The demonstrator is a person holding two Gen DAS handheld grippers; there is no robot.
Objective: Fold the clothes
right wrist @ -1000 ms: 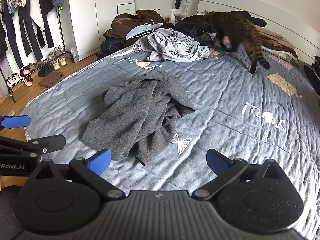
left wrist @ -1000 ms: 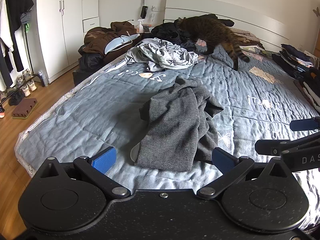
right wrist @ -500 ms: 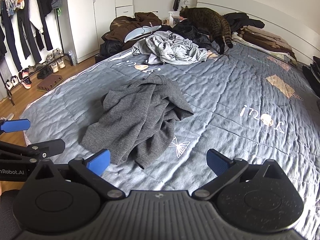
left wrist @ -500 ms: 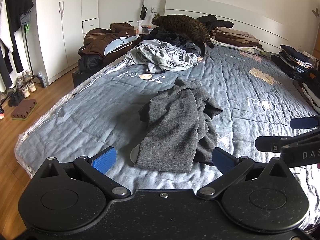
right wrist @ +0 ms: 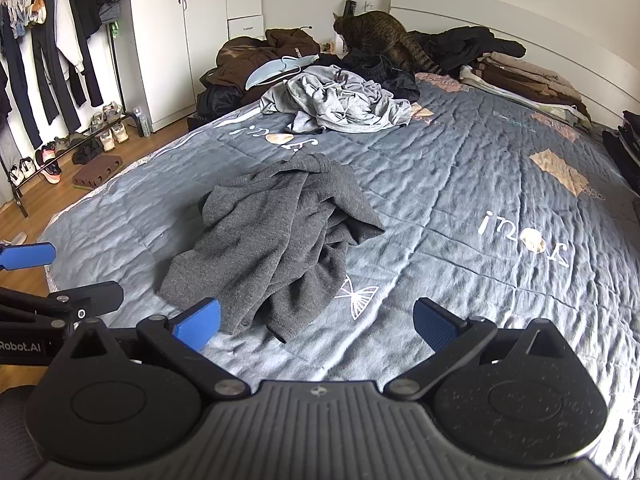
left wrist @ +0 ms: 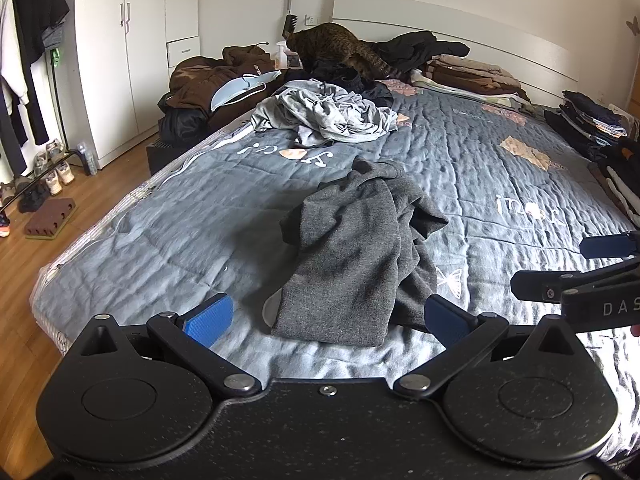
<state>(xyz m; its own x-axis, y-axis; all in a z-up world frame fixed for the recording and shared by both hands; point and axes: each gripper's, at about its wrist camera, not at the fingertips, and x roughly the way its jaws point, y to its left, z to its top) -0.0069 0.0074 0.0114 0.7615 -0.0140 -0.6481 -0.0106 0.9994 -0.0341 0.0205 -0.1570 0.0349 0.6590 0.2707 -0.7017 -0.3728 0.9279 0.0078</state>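
Left gripper [left wrist: 327, 317] sits low at the near edge of the bed [left wrist: 160, 216], jaws wide, nothing between the blue pads [left wrist: 210, 314]. Right gripper [right wrist: 316, 322] is alongside it, also spread wide and empty; its tips show at the right edge of the left cam, and the left's tips show at the left edge of the right cam.

Just past the tips lies a dark grey sweater [left wrist: 360, 248], crumpled in a heap on the grey-blue quilt, near hem almost between the left pads, not touched by either gripper. In the right cam it sits left of centre, beside a white butterfly print [right wrist: 358, 294].

Mid-bed: bare quilt w/ white lettering. Farther back, a light grey garment [left wrist: 332, 114] in a loose pile. Behind it, dark clothes, and a tabby cat [left wrist: 336, 50] standing on them by the headboard [left wrist: 460, 20], head toward the wall. Folded stack [left wrist: 468, 74] of brown/beige items right of the cat; more dark stacks [left wrist: 592, 118] along the bed's right edge.

Left of bed: brown jacket [left wrist: 212, 76] w/ a pale blue hanger [left wrist: 244, 86] on it, white wardrobe [left wrist: 132, 40], clothes rack [right wrist: 44, 40] w/ hanging dark clothes, shoes [right wrist: 52, 156] on wood floor.
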